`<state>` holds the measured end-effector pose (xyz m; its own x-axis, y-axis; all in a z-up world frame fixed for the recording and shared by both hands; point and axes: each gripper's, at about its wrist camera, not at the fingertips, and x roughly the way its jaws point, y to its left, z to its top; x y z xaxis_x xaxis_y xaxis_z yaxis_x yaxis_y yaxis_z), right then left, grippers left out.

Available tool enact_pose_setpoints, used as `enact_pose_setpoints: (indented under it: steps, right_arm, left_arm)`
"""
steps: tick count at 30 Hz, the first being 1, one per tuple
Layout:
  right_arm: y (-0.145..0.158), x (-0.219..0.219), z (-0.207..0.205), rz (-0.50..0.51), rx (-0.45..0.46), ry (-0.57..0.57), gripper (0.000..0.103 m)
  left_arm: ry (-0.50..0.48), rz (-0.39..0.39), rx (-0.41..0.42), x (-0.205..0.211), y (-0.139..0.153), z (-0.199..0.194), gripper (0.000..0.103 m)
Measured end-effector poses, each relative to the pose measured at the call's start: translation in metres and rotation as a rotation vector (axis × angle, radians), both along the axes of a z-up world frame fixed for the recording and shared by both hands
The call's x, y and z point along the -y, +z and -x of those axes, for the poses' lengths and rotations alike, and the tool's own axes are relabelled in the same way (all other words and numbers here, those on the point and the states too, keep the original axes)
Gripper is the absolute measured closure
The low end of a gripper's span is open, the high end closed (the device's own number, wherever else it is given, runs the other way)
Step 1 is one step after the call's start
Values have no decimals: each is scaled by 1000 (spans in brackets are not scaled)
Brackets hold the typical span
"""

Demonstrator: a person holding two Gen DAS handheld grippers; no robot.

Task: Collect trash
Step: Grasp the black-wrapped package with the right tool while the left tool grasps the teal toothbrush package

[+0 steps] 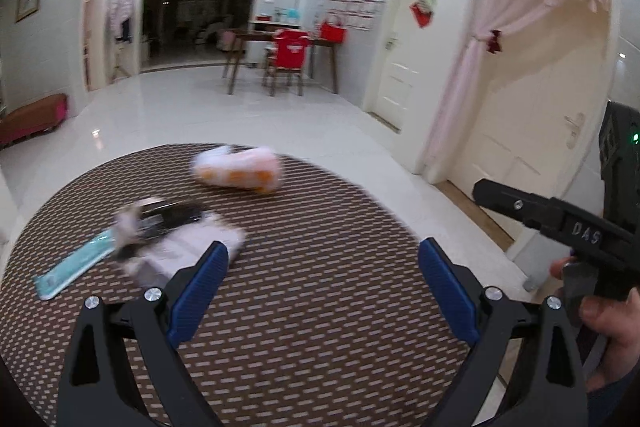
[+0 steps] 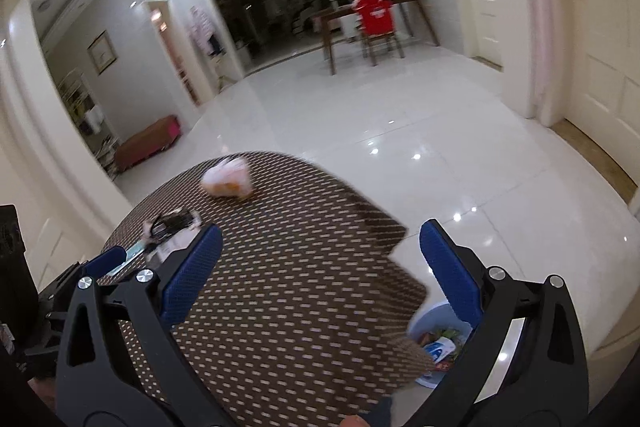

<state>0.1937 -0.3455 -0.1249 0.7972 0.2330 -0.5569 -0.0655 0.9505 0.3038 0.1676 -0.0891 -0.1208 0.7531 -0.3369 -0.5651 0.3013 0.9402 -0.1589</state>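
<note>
Trash is lying on the round, brown woven worktop (image 1: pixel 320 267): a crumpled white-and-orange wrapper (image 1: pixel 236 173) near the far edge, a flat teal packet (image 1: pixel 74 267) and blurred black-and-white packaging (image 1: pixel 172 231) at the left. The left gripper (image 1: pixel 322 253) and right gripper (image 2: pixel 320 241) are hovering released, blue ribbed pads spread. A pale blue bin (image 2: pixel 434 341) holding wrappers is standing on the glossy tiled floor (image 2: pixel 400 115).
</note>
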Motion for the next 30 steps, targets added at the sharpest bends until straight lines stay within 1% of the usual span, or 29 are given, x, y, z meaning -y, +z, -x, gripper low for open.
enact_pose_setpoints:
  steps: [5, 9, 13, 17, 20, 22, 25, 26, 27, 28, 29, 30]
  right_arm:
    - [-7, -59, -25, 28, -31, 112, 6]
    - [-18, -113, -45, 56, -59, 207, 6]
    - [-29, -163, -69, 74, -89, 289, 6]
    - [-45, -209, -98, 125, -125, 358, 6]
    - [-54, -235, -115, 143, -144, 391, 6]
    - [-60, -252, -128, 165, -150, 405, 6]
    - [-65, -268, -146, 183, -166, 420, 6]
    - [-69, -273, -152, 194, -175, 427, 7]
    - [-73, -278, -156, 206, -185, 437, 16]
    - [-78, -283, -159, 219, -197, 445, 23]
    - [-80, -284, -159, 223, -198, 440, 34]
    - [-81, -282, -160, 215, -203, 436, 35]
  left_arm:
    - [123, -14, -22, -68, -13, -5, 9]
    - [207, -29, -50, -115, -25, -11, 9]
    - [268, -20, -76, -154, -36, -16, 9]
    - [304, -52, -79, -172, -43, -21, 9]
    - [320, -65, -86, -179, -50, -22, 9]
    - [324, -54, -107, -187, -54, -27, 9]
    - [326, -14, -125, -196, -55, -31, 9]
    - [326, -9, -132, -198, -56, -34, 9]
    - [322, -3, -146, -199, -58, -37, 9]
    - [322, 3, -159, -201, -60, -40, 9]
    - [322, 9, -168, -201, -62, -41, 9]
    - [322, 16, -175, -204, -62, -44, 9]
